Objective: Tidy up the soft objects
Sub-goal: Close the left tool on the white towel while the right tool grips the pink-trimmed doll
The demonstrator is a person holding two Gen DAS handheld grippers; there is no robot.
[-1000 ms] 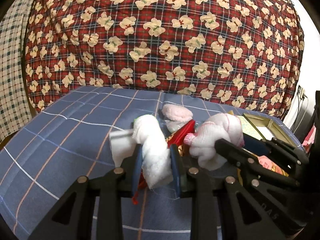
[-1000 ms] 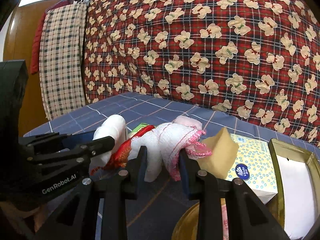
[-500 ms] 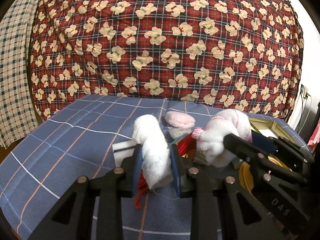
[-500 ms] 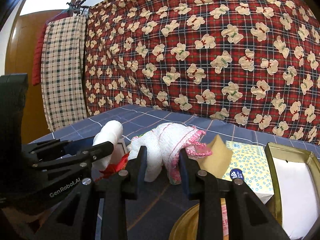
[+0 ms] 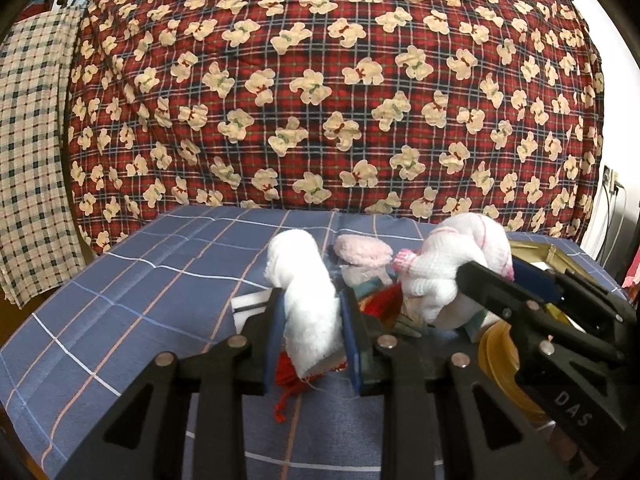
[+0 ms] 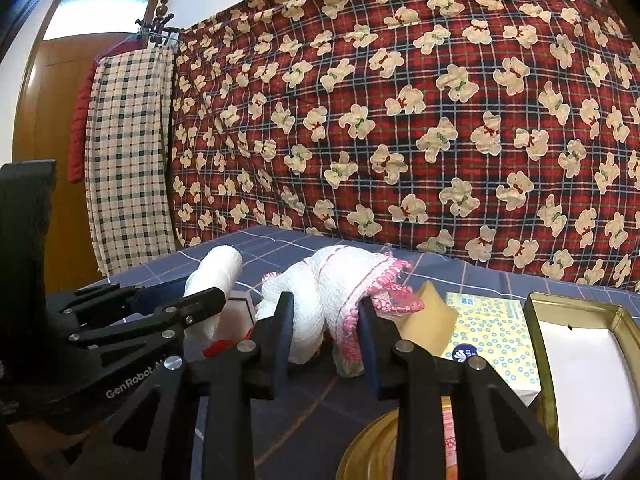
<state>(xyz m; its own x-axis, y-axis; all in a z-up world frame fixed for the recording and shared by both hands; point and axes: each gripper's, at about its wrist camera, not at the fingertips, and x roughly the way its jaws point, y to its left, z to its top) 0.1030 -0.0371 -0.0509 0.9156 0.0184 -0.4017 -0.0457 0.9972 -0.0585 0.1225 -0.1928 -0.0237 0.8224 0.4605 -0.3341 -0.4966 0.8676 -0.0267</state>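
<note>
Between left gripper (image 5: 312,334) fingers (image 5: 275,332), clenched on white rolled cloth (image 5: 306,292), long axis running forward and up. To its right, very near, right gripper (image 6: 324,334) clamped on pink-edged cloth (image 6: 340,292). Both bundles lifted above blue checked bed cover (image 5: 160,280); gold tin (image 6: 576,316) on right side, nearer the right hand.

White letters on the black plastic left gripper (image 6: 208,308) read "GenRobot.AI", with the last letters partly hidden. The black plastic right gripper (image 5: 486,280) had "DAS" on its body. The yellow tissue box with blue rings (image 6: 494,332) carried a round blue logo, but its words were too small to read.
</note>
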